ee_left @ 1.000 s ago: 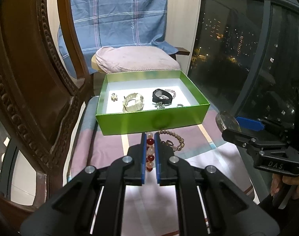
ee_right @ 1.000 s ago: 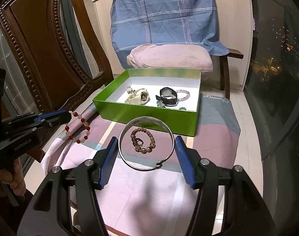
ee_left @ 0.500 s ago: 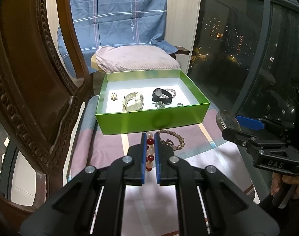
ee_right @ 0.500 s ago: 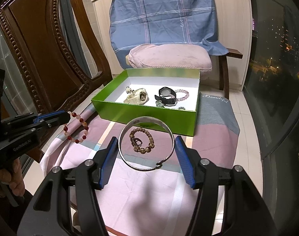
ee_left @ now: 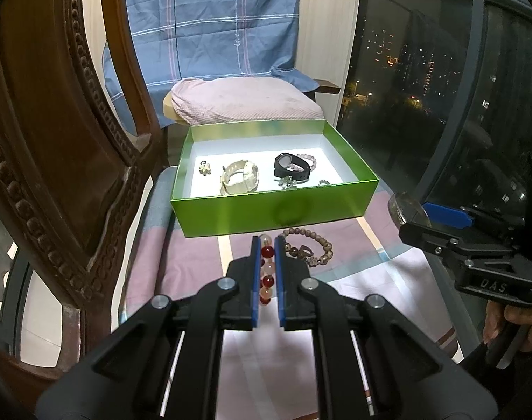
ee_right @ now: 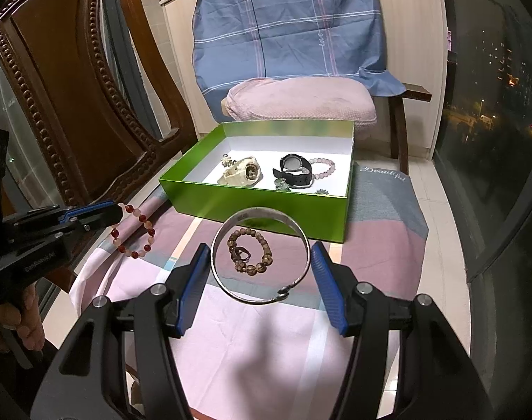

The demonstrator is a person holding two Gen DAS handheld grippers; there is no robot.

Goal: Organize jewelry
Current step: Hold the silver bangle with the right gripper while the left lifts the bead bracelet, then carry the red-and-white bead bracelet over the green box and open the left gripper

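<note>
- Left gripper [ee_left: 266, 245] is clamping its jaws on the red-and-pink bead bracelet [ee_right: 133, 231], which is hanging at mid-left of the right wrist view.
- Right gripper [ee_right: 260, 255] is holding the silver bangle [ee_right: 260, 255] between wide-set jaws.
- Green box [ee_right: 252, 203] is lying straight ahead of both, upper centre; the right looks nearer.
- Brown bead bracelet [ee_right: 251, 253] is lying on the cloth just before the box.

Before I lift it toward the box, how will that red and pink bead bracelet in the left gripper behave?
The bead bracelet droops in a loop below the left gripper, so probably floppy and apt to swing. Round, glossy beads may slip. It looks light.
</note>
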